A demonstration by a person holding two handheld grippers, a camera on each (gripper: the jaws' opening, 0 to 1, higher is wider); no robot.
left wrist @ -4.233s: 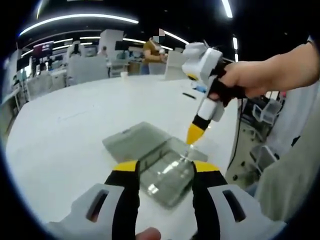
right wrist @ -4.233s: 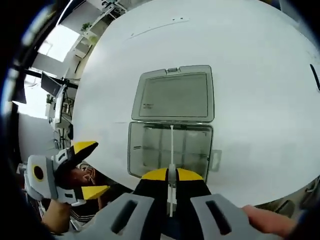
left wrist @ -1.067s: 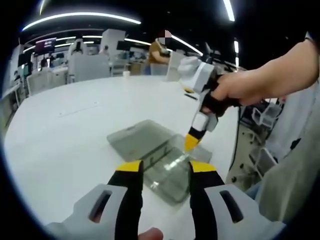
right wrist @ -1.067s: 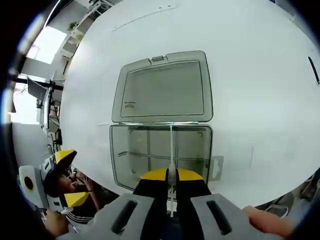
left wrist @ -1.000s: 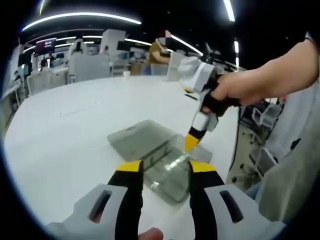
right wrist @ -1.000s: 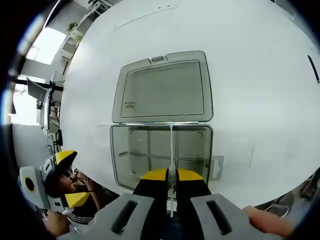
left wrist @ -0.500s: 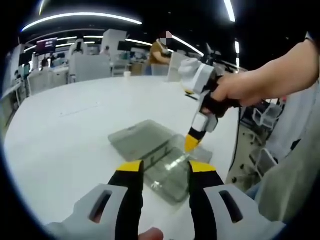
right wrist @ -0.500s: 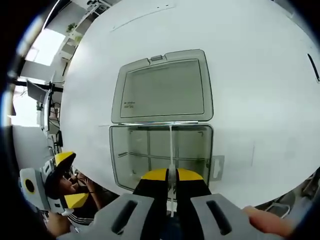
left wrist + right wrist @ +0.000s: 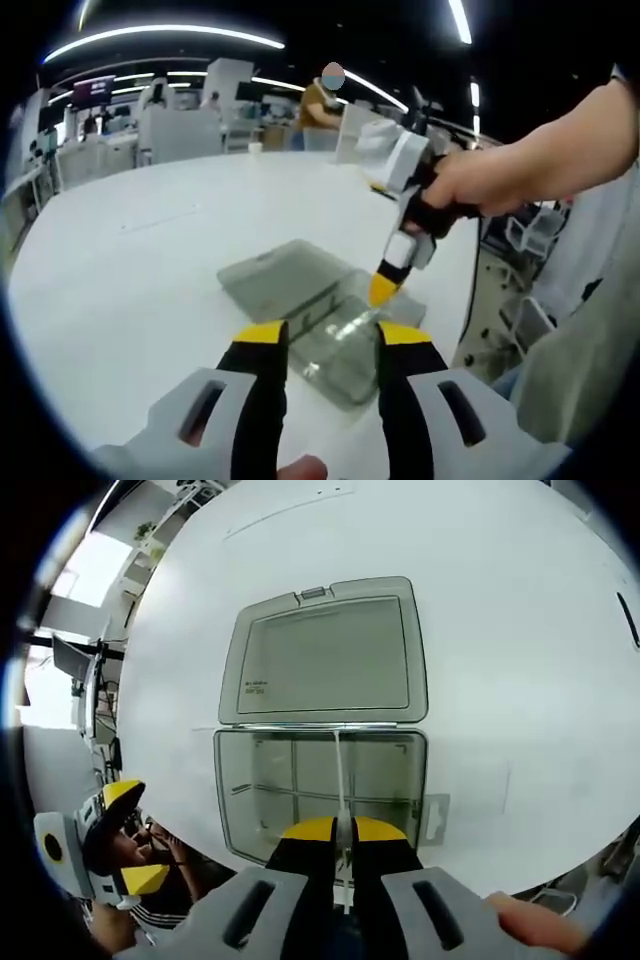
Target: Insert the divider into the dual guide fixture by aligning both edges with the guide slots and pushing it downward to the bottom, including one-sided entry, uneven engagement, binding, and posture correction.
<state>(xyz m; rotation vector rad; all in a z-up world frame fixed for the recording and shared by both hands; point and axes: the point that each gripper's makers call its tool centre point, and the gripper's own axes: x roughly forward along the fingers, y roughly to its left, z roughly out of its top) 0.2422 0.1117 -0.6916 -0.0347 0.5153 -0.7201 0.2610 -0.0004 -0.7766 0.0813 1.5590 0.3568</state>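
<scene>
Gripping divider (image 9: 342, 780) edgewise, right claw (image 9: 337, 829) over box (image 9: 320, 792).

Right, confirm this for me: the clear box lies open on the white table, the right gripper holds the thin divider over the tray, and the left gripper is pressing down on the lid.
Not quite. The left gripper is open and touches nothing; in the left gripper view it hangs short of the box. The rest stands: the right gripper holds the divider over the tray.

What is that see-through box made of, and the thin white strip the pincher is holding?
The box looks like smoky clear plastic: the white table shows through it. The strip seems thin whitish plastic, though that's less sure. The right gripper pinches it.
</scene>
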